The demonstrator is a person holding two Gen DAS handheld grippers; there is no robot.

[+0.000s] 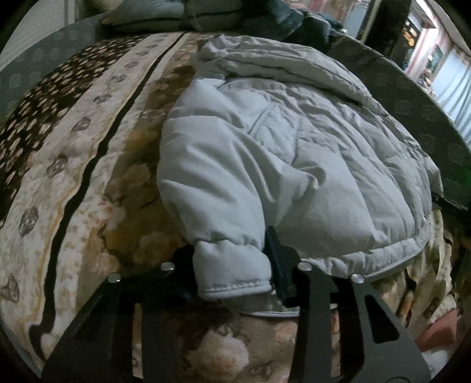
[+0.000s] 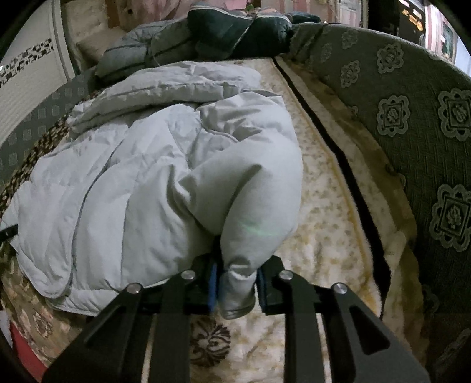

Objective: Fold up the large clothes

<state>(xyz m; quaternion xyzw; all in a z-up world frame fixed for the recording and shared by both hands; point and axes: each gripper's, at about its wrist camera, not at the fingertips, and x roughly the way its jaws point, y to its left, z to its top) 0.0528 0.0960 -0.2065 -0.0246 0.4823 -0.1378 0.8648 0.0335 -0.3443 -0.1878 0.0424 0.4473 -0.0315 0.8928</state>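
The jacket, a pale grey quilted puffer, lies spread on the bed, its body bunched and its collar end toward the pillows. Each sleeve runs down to a gripper. The left cuff sits between the jaws of the left gripper, which are closed on it. The right cuff is pinched between the blue pads of the right gripper, set narrow, with the sleeve lifted a little off the bed.

The jacket looks light, soft and springy: the padding will puff back and resist flat creases, and the smooth shell is likely to slide in a shallow grip. The stitched cuffs and the hem are the firmest places to hold. A green patterned sofa back stands beside the bed, and dark clothes are heaped at the far end.
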